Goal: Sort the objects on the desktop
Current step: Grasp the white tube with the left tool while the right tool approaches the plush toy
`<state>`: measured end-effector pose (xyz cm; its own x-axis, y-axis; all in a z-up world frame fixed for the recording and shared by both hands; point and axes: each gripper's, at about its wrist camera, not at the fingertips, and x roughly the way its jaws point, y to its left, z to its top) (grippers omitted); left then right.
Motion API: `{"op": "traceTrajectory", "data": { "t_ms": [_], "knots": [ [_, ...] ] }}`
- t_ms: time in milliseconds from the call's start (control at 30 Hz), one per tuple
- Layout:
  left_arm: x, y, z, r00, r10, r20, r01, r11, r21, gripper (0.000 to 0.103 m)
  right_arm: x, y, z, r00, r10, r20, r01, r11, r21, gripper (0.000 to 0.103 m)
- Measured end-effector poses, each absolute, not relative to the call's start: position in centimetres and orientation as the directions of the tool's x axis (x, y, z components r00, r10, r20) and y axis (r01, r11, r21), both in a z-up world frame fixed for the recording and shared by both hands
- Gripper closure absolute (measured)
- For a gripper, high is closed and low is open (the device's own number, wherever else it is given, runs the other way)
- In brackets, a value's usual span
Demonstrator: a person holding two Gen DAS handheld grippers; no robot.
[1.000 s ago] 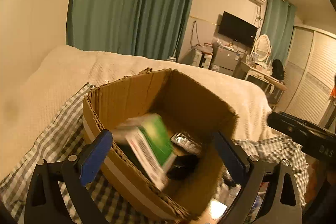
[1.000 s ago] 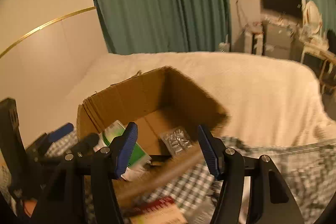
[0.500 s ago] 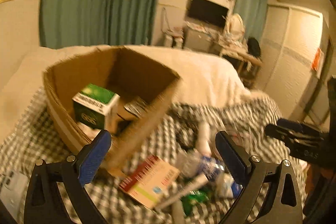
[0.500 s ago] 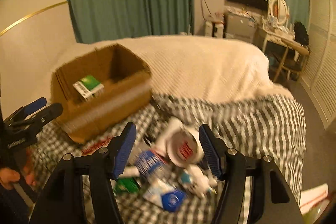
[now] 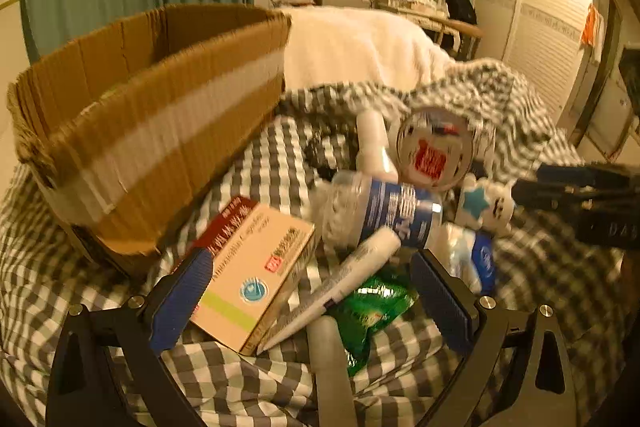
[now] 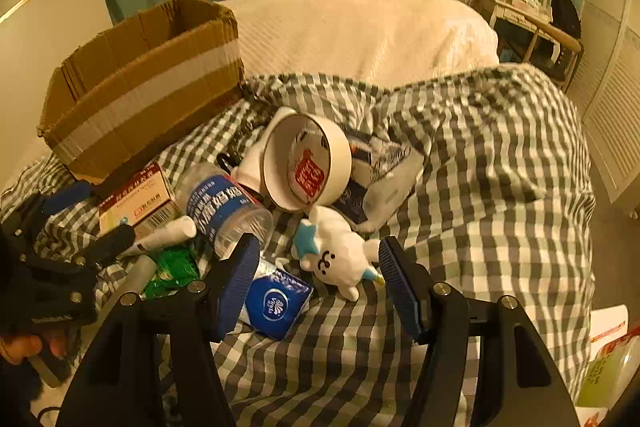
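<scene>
both grippers' fingers spread wide over clutter beside cardboard box.

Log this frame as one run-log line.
left gripper: open, over medicine box | right gripper: open, over plush toy | cardboard box: beside pile

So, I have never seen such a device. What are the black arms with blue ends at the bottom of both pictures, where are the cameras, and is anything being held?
There is no robot here. A person holds a two-finger gripper in each hand, and a fisheye camera on each looks forward along its fingers. One picture comes from the left gripper, the other from the right gripper. The blue parts are the finger pads.

Both grippers are open and hold nothing. On the checked cloth lies a pile: a medicine box, a water bottle, a white tube, a roll of tape, a plush toy and a blue tissue pack. A cardboard box stands behind the pile.
</scene>
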<state>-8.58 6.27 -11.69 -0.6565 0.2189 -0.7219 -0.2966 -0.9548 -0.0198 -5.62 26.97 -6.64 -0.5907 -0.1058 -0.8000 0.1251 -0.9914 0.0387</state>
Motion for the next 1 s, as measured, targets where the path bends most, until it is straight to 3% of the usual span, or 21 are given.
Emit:
{"op": "traceTrajectory", "data": {
  "t_ms": [167, 367, 467, 600, 667, 900, 1000],
  "knots": [
    [-8.8, 7.0, -13.4, -0.608, 0.218, -0.763, -0.337, -0.941, 0.000, 0.004, -6.5, 26.5, -8.0, -0.544, -0.095, -0.834, 0.117, -0.992, 0.037, 0.041],
    [-9.0, 7.7, -14.5, -0.583, 0.213, -0.784, -0.368, -0.930, 0.021, 0.016, -7.6, 26.2, -9.4, -0.500, -0.046, -0.865, 0.076, -0.997, 0.010, 0.041],
    [-9.0, 8.1, -14.5, -0.582, 0.225, -0.781, -0.392, -0.920, 0.027, 0.029, -8.1, 26.2, -9.9, -0.483, -0.040, -0.875, 0.054, -0.998, 0.015, 0.041],
    [-9.4, 8.5, -14.7, -0.569, 0.231, -0.789, -0.418, -0.908, 0.036, 0.059, -8.4, 26.0, -10.7, -0.469, -0.003, -0.883, 0.021, -1.000, -0.007, 0.041],
    [-9.7, 8.7, -14.8, -0.554, 0.248, -0.795, -0.430, -0.903, 0.017, 0.068, -8.5, 25.9, -10.8, -0.469, 0.002, -0.883, 0.013, -1.000, -0.009, 0.041],
    [-10.6, 9.0, -15.0, -0.545, 0.262, -0.797, -0.434, -0.901, 0.000, 0.069, -10.1, 25.8, -12.2, -0.430, 0.004, -0.903, -0.017, -1.000, 0.003, 0.031],
    [-10.4, 8.9, -14.9, -0.546, 0.269, -0.793, -0.439, -0.899, -0.003, 0.070, -10.3, 25.8, -12.6, -0.429, 0.008, -0.903, -0.014, -1.000, -0.002, 0.034]
  ]
}}
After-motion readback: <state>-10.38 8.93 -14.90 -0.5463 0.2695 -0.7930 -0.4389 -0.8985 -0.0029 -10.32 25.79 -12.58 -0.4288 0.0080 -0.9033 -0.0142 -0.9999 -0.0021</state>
